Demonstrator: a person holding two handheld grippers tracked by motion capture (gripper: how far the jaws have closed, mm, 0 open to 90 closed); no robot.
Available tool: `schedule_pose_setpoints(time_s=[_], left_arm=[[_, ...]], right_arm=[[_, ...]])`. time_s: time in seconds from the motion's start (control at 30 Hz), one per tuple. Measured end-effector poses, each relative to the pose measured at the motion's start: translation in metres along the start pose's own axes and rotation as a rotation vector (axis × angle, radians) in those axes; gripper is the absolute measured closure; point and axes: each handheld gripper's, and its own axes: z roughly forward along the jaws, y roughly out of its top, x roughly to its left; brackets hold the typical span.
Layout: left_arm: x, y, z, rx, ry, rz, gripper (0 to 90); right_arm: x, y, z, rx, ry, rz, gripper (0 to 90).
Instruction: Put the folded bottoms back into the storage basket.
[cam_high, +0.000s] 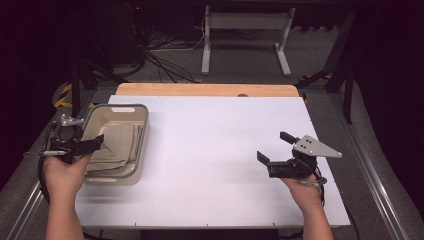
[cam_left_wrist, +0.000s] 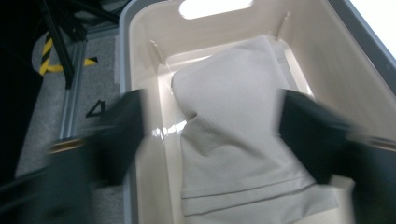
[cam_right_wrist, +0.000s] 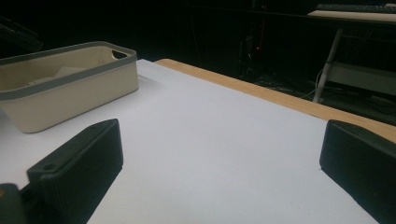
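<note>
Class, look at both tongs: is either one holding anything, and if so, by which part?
Nothing is held. The left tongs hang open above the folded cloth in the bin; the right tongs stand open over the bare table.

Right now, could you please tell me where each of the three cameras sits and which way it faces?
High view: above the person's side, facing forward and down on the table; both forearms, left gripper, right gripper.
Left gripper view: on the left gripper, looking down into the bin at the folded cloth; its own blurred jaws, apart.
Right gripper view: low on the right gripper, looking across the table; its jaws wide apart.
All three share the bin.
</note>
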Motion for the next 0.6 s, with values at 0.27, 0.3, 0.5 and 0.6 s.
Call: schedule_pose_setpoints(time_s=[0.27,0.3,0.5,0.6], left_arm=[[-0.003,0.02,0.028,0.205,-0.027,0.096,89.6],[-0.002,0.022,0.031,0.221,-0.035,0.098,89.7],[0.0,0.028,0.051,0.317,-0.038,0.104,89.7],[0.0,0.028,0.058,0.344,-0.031,0.109,89.7]], right_arm=[[0.002,0.0,0.002,0.007,0.004,-0.002,0.2],[0.002,0.0,0.002,0.008,0.005,-0.004,0.2],[0.002,0.0,0.002,0.007,0.006,-0.001,0.2],[0.002,0.0,0.001,0.007,0.008,-0.003,0.2]])
